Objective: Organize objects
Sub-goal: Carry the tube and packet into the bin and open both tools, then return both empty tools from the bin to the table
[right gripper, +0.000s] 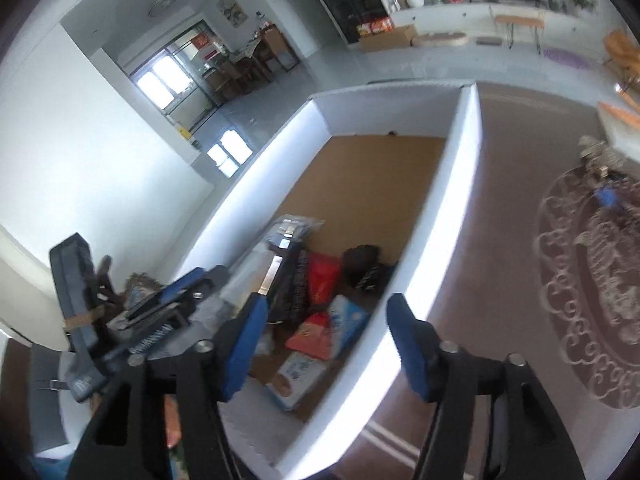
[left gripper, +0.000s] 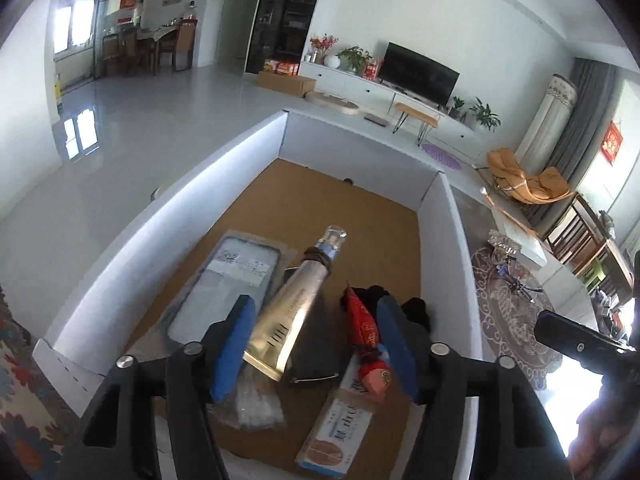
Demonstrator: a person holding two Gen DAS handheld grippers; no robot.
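Pale glossy floor tiles (left gripper: 132,128) run back to a white media cabinet (left gripper: 384,92); only the right wrist view shows the brown rug with a pale scroll medallion (right gripper: 592,292) filling its right side. Large white-walled cardboard box with bare brown floor (left gripper: 356,212) sits below both cameras. Left wrist view gives its contents sharply: flat grey plastic-wrapped packet (left gripper: 228,284), tall tapering silver tube with clear faceted cap (left gripper: 292,304), red foil pouch (left gripper: 366,336), black crumpled cloth (left gripper: 412,308), blue-and-white printed carton (left gripper: 336,432). Right view blurs these. Left gripper (left gripper: 316,348), blue-padded, tilts down over the pile, jaws apart, nothing clamped. Right gripper (right gripper: 328,348) hangs over the box's right wall, jaws spread, empty.
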